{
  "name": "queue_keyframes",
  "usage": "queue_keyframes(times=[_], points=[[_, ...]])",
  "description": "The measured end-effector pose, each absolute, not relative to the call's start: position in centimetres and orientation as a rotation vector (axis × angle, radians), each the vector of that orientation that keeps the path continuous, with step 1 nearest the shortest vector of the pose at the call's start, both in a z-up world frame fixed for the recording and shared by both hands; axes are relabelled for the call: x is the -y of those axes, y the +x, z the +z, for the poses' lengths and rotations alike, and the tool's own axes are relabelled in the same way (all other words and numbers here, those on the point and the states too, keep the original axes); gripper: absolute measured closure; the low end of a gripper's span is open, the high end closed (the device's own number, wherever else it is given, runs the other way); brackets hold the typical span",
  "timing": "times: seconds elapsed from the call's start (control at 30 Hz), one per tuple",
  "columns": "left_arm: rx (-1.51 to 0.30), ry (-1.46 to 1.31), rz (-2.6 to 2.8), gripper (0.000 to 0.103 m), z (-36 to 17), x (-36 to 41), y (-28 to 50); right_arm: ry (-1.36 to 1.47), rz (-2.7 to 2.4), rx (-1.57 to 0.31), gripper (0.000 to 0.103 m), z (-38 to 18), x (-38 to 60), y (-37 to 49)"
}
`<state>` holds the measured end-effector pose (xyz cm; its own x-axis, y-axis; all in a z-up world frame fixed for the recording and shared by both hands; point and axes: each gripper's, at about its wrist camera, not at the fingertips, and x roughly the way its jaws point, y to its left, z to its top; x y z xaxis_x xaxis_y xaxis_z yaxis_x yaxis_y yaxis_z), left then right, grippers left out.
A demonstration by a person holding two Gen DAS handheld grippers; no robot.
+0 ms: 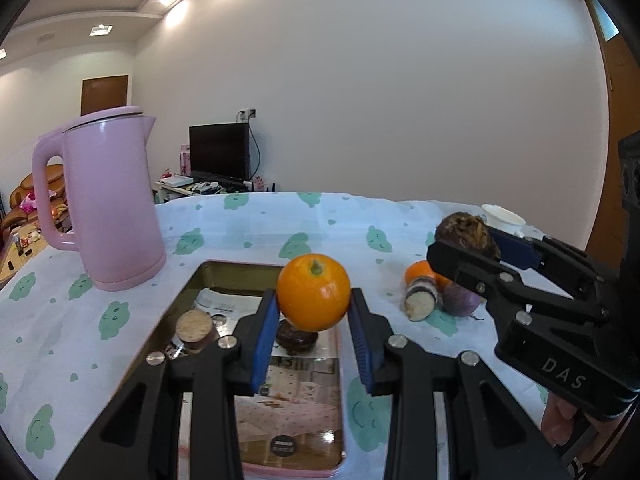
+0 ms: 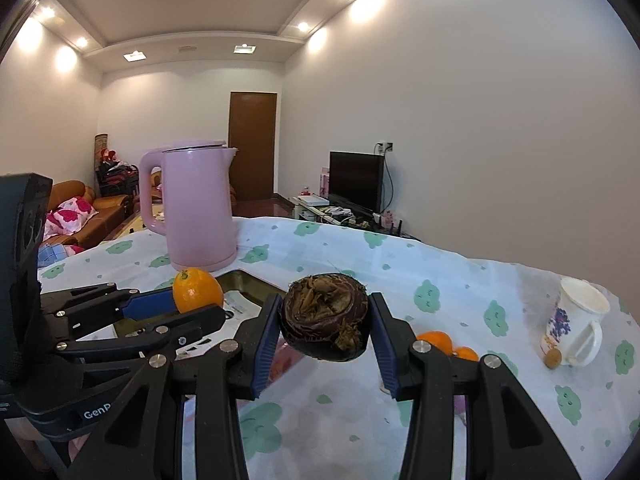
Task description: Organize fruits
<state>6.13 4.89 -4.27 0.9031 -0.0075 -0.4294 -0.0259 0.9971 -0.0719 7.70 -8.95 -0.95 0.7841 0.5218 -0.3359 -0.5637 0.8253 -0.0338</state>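
My left gripper [image 1: 314, 304] is shut on an orange [image 1: 313, 291] and holds it above the shiny pink-rimmed tray [image 1: 208, 276]. A dark brown round fruit [image 1: 297, 338] and a cork-topped item [image 1: 193, 326] lie in the tray. My right gripper [image 2: 324, 332] is shut on a dark brown taro-like root [image 2: 325, 326], held above the tablecloth right of the tray; it shows in the left wrist view [image 1: 466, 232]. On the cloth lie another orange [image 1: 418, 272], a cut purple-white root [image 1: 420, 298] and a purple round fruit [image 1: 462, 300].
A pink kettle [image 1: 108, 200] stands at the tray's far left corner. A white flowered mug [image 2: 576, 320] stands at the right, with a small brown nut [image 2: 554, 359] beside it. The table wears a white cloth with green prints [image 1: 248, 232].
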Motion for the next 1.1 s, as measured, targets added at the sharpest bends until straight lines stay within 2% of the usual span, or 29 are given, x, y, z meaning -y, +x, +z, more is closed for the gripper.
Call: queue_keyframes(times=[1.1], points=[[-0.563, -0.125, 0.145, 0.067, -5.7, -12.2, 6.7, -0.18, 0.727, -0.4, 0.058, -2.6, 1.6, 8.8]])
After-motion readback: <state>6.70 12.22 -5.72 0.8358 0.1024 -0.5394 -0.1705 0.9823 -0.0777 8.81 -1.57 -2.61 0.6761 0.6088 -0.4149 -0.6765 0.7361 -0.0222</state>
